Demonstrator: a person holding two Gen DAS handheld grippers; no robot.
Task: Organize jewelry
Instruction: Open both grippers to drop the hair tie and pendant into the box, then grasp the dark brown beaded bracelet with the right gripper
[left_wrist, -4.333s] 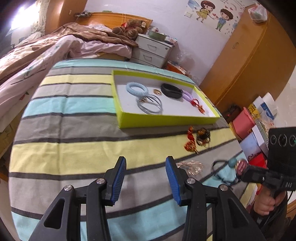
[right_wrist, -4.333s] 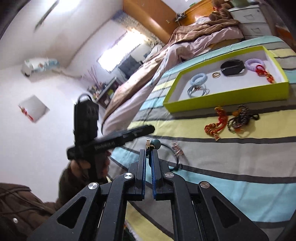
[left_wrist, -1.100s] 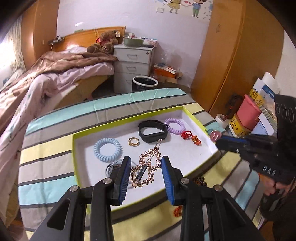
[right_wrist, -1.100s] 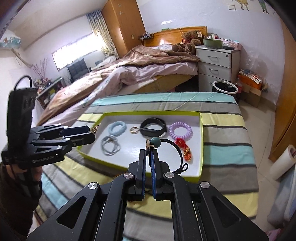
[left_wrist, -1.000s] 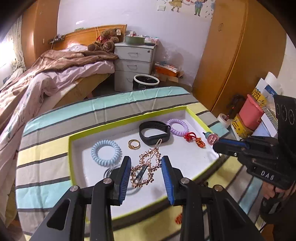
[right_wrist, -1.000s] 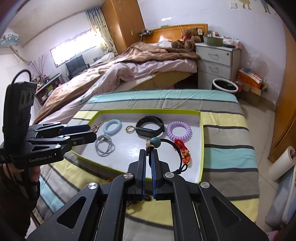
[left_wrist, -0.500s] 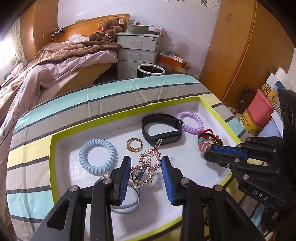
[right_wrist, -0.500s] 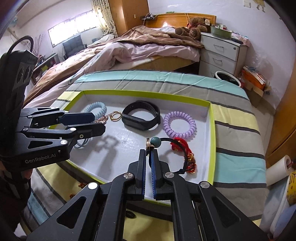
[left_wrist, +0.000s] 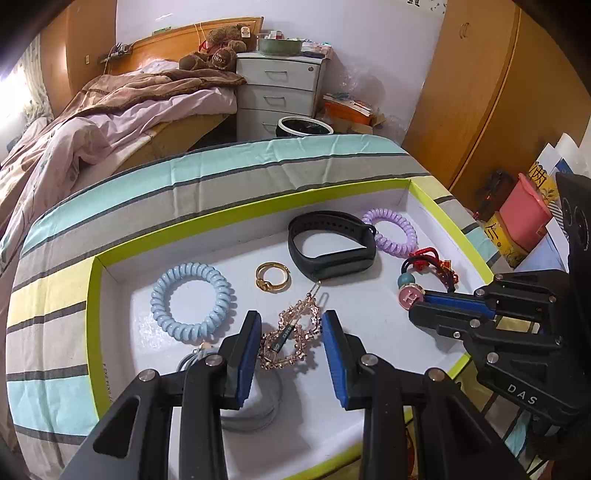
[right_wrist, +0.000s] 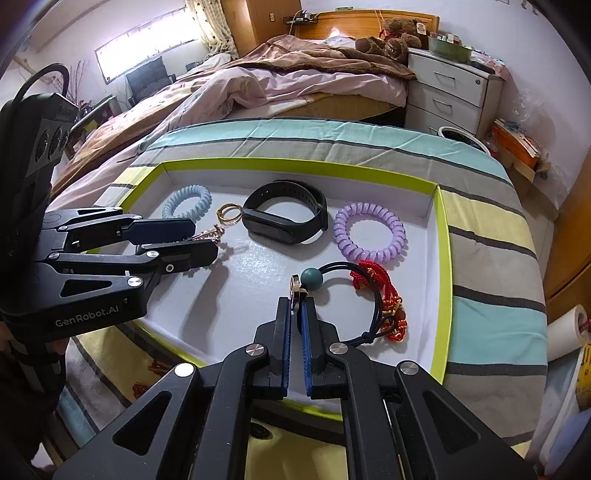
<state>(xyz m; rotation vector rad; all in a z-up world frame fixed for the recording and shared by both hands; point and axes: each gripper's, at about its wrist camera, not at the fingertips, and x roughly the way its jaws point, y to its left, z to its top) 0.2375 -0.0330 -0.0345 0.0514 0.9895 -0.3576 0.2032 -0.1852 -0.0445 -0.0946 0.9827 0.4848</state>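
In the left wrist view, the left gripper fills the lower centre, its jaws spread with the rose-gold hair clip between the pads; whether a pad touches it is hard to tell, since the clip seems to lie on the tray floor. The clip is light, stiff and spiky, so I judge its flat bar the best place to pinch, not the fragile ornament. Right of centre, the right gripper is clamped on the pink charm of the black hair tie; its cord is soft and limp, trailing across the red tassel knot.

The green-rimmed tray holds, from left to right in that view, the blue coil band at mid left, grey hair ties low beneath the gripper, the gold ring, the black wristband, then the purple coil band at upper right
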